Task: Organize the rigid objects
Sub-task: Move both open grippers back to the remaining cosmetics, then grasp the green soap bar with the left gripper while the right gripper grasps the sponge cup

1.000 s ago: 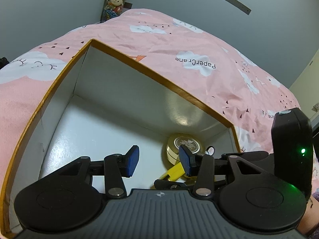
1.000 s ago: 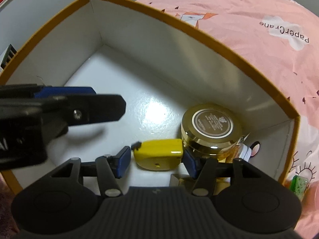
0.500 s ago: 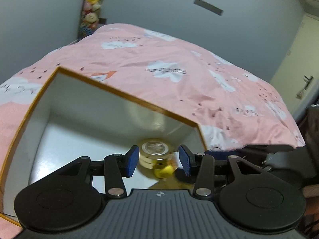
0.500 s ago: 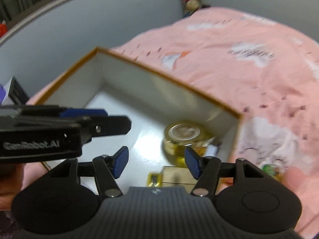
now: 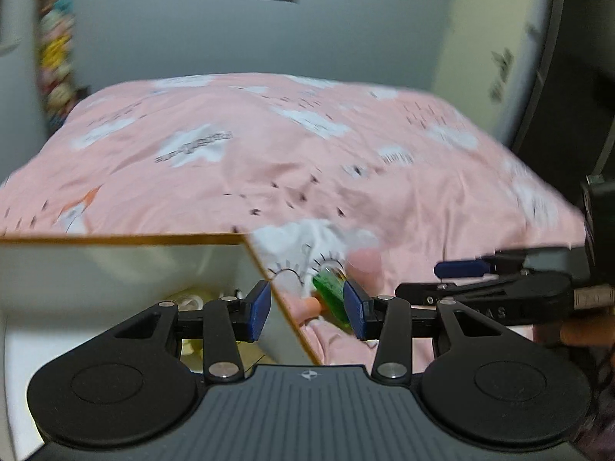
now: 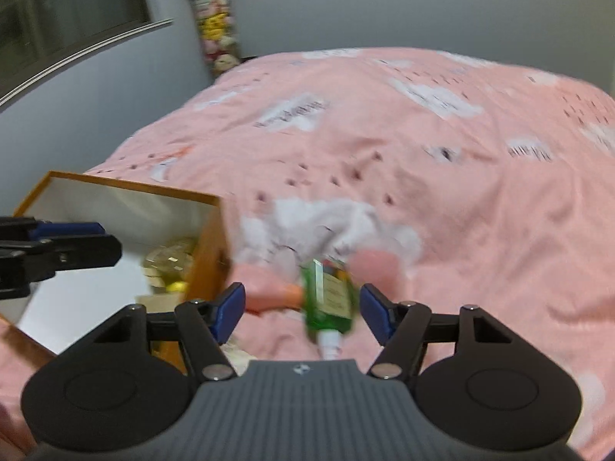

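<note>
A green bottle [image 6: 328,299] with a white cap lies on the pink bedcover, just right of the orange-rimmed white box [image 6: 209,238]. My right gripper [image 6: 303,313] hovers over it, jaws closing; the bottle shows between the pads, untouched. My left gripper [image 5: 307,310] hangs over the box's right corner [image 5: 265,269], jaws closing on nothing, with the green bottle [image 5: 330,294] beyond its right pad. A gold-lidded jar [image 6: 169,257] and a yellow item sit blurred inside the box. Each gripper shows in the other's view: right gripper [image 5: 434,278], left gripper [image 6: 103,238].
A pink-orange object [image 6: 269,292] lies beside the bottle on a white cloud print. The pink bedcover [image 6: 423,161] spreads far and right. Grey walls surround the bed, and a stack of plush toys [image 6: 215,27] stands at the far left corner.
Both grippers have lifted out of the box and swung right. The yellow item and gold jar stay in the box; the green bottle now sits under the right gripper.
</note>
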Demonstrator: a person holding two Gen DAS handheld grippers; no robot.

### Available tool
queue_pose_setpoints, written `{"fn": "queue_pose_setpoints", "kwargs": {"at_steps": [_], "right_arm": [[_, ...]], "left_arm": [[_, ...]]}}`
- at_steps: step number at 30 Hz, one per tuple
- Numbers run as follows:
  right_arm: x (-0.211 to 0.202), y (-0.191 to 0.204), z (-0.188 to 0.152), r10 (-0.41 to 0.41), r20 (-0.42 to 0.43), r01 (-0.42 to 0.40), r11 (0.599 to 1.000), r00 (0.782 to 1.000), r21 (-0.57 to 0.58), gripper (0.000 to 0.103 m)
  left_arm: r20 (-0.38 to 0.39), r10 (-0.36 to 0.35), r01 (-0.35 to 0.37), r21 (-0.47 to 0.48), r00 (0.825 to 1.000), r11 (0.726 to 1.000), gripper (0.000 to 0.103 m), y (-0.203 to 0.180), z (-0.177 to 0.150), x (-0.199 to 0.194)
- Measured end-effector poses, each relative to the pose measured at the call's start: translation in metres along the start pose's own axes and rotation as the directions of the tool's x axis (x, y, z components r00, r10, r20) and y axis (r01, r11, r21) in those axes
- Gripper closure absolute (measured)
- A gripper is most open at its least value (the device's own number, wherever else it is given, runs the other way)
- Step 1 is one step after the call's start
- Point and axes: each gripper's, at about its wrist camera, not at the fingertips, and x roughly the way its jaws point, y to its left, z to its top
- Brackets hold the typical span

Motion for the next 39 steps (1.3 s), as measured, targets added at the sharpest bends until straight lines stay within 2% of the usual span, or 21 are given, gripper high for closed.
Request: {"fn": "queue_pose_setpoints", "kwargs": {"at_steps": [3, 7, 14, 20, 25, 27, 32, 37, 39], "right_arm": [[0.008, -0.017, -0.015, -0.021, -0.013, 0.022, 0.999, 1.0, 0.028, 0.041], [0.019, -0.038, -0.026, -0.016, -0.032, 0.018, 0.997, 0.999, 0.075, 0.043], [0.037, -0.054, -0.034, -0.039, -0.015, 0.04, 0.997, 0.999, 0.067, 0.048], [0.054, -0.067, -0.032, -0.043, -0.005, 0.043, 0.998, 0.999, 0.039, 0.049], [0.063, -0.074, -0.035, -0.038, -0.003, 0.038, 0.998, 0.999, 0.039, 0.049], [0.068, -0.076, -0.037, -0.038, -0.013, 0.039, 0.998, 0.999, 0.039, 0.049], [0.076, -0.078, -0.036, -0.034, -0.013, 0.035, 0.998, 0.999, 0.043, 0.049], [0.087, -0.074, -0.037, -0.041, -0.027, 0.041, 0.999, 0.999, 0.017, 0.049], [0.089, -0.072, -0.036, -0.044, -0.023, 0.044, 0.999, 0.999, 0.003, 0.049]], "left_arm": [[-0.046, -0.006, 0.012, 0.137, 0.999, 0.99, 0.054, -0.02, 0.002, 0.021], [-0.121, -0.014, 0.039, 0.206, 0.992, 0.978, 0.054, -0.036, 0.006, 0.042], [-0.271, -0.06, 0.079, 0.059, 0.961, 0.995, 0.054, -0.038, 0.022, 0.099], [-0.38, -0.048, 0.009, -0.103, 0.924, 0.995, 0.053, -0.033, 0.023, 0.152], [-0.441, -0.003, -0.075, -0.16, 0.898, 0.984, 0.05, -0.029, 0.018, 0.183], [-0.454, -0.011, -0.082, -0.186, 0.891, 0.979, 0.05, -0.026, 0.015, 0.191], [-0.467, -0.03, -0.098, -0.247, 0.884, 0.964, 0.05, -0.02, 0.011, 0.205], [-0.451, -0.06, -0.088, -0.3, 0.89, 0.95, 0.051, -0.017, 0.007, 0.214], [-0.442, -0.074, -0.081, -0.323, 0.894, 0.943, 0.055, -0.016, 0.005, 0.216]]}}
